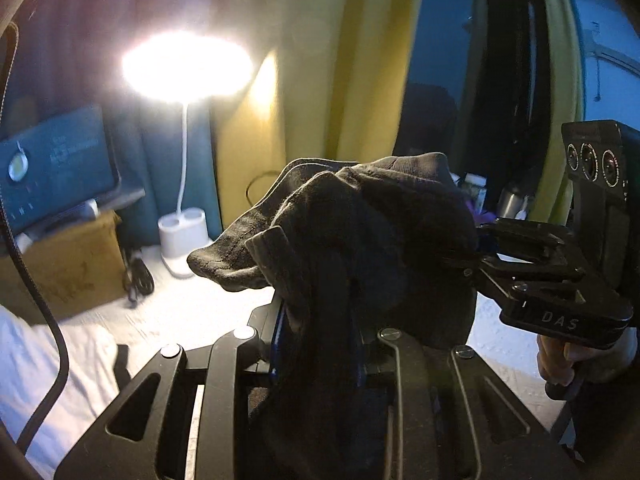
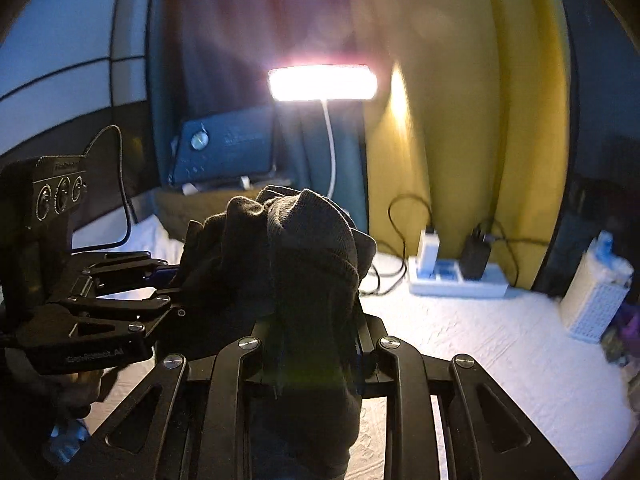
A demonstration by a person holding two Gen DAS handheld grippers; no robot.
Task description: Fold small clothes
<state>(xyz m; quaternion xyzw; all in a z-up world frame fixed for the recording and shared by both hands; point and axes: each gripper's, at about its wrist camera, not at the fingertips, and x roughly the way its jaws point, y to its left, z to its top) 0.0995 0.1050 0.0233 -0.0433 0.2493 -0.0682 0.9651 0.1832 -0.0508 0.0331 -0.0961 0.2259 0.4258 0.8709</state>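
White textured bed sheet (image 2: 480, 344) below, yellow curtain (image 2: 460, 128) and a glaring desk lamp (image 1: 186, 68) behind. The left wrist view picks up a cardboard box (image 1: 68, 264) by the lamp's base; the right wrist view instead catches a power strip (image 2: 456, 276) with chargers plugged in and a white perforated box (image 2: 592, 304). The dark garment (image 1: 352, 232) hangs bunched and crumpled in the air above the bed, held between both tools: left gripper (image 1: 316, 344) jaws pinching one part, right gripper (image 2: 316, 344) jaws pinching another, close together.
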